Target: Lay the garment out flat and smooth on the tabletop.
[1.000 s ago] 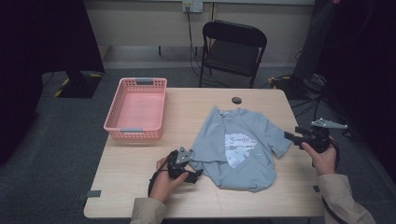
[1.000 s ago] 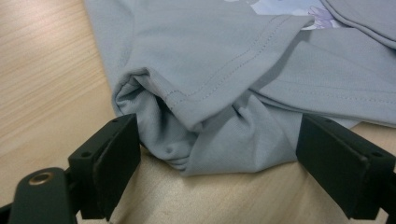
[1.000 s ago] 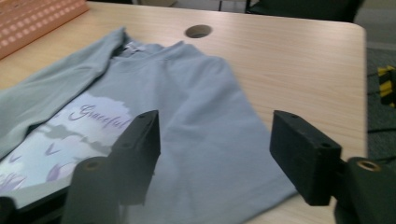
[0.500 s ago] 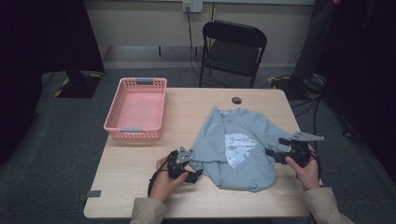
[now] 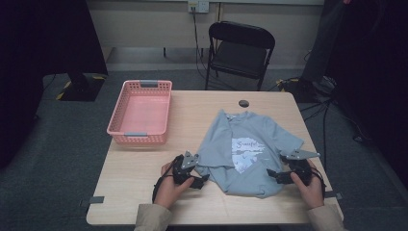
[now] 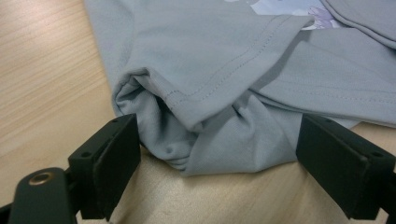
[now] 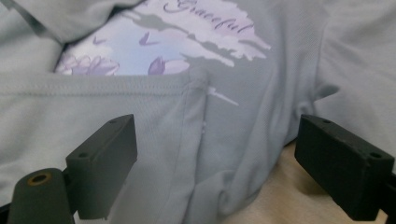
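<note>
A grey shirt [image 5: 248, 154] lies front up on the near right part of the table [image 5: 144, 173], its collar pointing away from the person and its bottom hem folded up over the lower edge of the print [image 5: 248, 148]. The left gripper [image 5: 201, 180] sits on the table at the shirt's near left corner, jaws spread wide. In the left gripper view a bunched fold of the cloth lies between them, and neither pad presses on it. The right gripper [image 5: 270, 173] is at the shirt's near right edge. Its jaws have just been opening and now stand wide. In the right gripper view the folded hem and a side seam lie between them, not pinched. A pink basket [image 5: 141, 112] stands well apart at the far left of the table. A small dark disc [image 5: 244, 103] lies near the far edge, just beyond the collar. A black chair [image 5: 239, 50] stands behind the table.
</note>
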Demonstrator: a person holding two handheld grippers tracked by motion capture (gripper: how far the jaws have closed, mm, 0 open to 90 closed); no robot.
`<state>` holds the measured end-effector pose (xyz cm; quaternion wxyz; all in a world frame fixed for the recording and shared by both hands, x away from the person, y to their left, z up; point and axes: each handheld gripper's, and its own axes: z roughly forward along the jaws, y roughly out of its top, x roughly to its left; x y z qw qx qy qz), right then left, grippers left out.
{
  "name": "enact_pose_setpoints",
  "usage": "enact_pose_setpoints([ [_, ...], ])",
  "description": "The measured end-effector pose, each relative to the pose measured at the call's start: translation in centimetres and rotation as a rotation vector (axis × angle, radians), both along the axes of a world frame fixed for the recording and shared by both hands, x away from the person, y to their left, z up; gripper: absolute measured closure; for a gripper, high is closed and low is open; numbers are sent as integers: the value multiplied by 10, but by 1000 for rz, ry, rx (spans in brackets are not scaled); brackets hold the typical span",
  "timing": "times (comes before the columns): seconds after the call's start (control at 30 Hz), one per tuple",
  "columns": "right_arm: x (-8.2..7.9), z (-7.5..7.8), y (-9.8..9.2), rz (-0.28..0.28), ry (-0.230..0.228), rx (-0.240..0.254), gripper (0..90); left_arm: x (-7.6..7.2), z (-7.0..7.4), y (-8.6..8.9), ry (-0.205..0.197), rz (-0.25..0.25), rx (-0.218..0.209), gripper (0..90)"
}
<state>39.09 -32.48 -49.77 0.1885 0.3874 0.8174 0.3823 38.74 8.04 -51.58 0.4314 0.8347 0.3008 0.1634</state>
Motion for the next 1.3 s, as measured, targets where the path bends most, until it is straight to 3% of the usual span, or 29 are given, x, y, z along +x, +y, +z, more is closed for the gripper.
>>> enact_pose_setpoints([
  [0.1, 0, -5, 6, 8, 5, -53, 118, 0, 0, 0, 0, 0, 1, 133],
  [0.27, 3, -8, 3, -5, 37, -12, 108, -1, 0, 1, -2, -2, 0, 145],
  [0.6, 3, -8, 2, -2, 40, -9, 103, -4, 5, 7, -27, -11, 22, 161],
  [0.8, 3, -8, 2, -2, 40, -9, 103, -7, 24, 3, -60, -14, -57, 160],
  [0.97, 3, -8, 2, -2, 40, -9, 103, -7, 40, -15, -90, -37, -131, 160],
  [1.17, 3, -8, 2, -2, 40, -10, 103, 0, 52, -50, -112, -102, -80, 270],
  [1.3, 3, -8, 2, -2, 40, -10, 103, 9, 46, -71, -104, -152, -3, 391],
])
